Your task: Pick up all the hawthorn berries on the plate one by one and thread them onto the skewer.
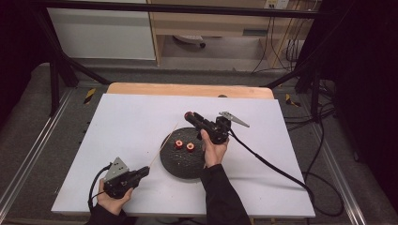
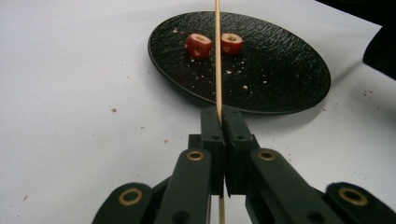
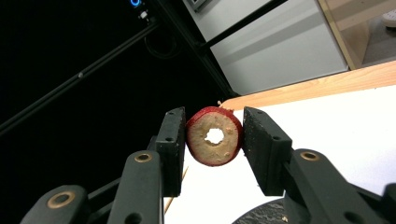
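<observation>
In the high view, the left gripper (image 1: 146, 171) sat at the lower left of the frame, clamped on a thin wooden skewer (image 1: 164, 145) that ran up and right toward the rim of a black plate (image 1: 180, 165) near the centre. The right gripper (image 1: 189, 116) lay above the plate, its tip carrying a small red shape too small there to identify. Two red fruit pieces (image 1: 184, 146) rested side by side on the upper part of the plate.

The left gripper view gave the detail that the overhead camera lacked: the jaws were pressed together on the skewer (image 2: 217, 56), which rose straight up the middle of the frame and crossed between the two fruit pieces (image 2: 214, 44). Each piece showed a pale cut face with a small hole, and crumbs dotted the textured plate (image 2: 280, 79) and the white table (image 2: 70, 93).

The right gripper view showed what the red shape was: a fruit slice (image 3: 215, 136) with red skin, pale flesh and a hole through its centre, pinched between the two pads at mid-frame. A bit of the skewer (image 3: 175, 191) showed beneath it.
</observation>
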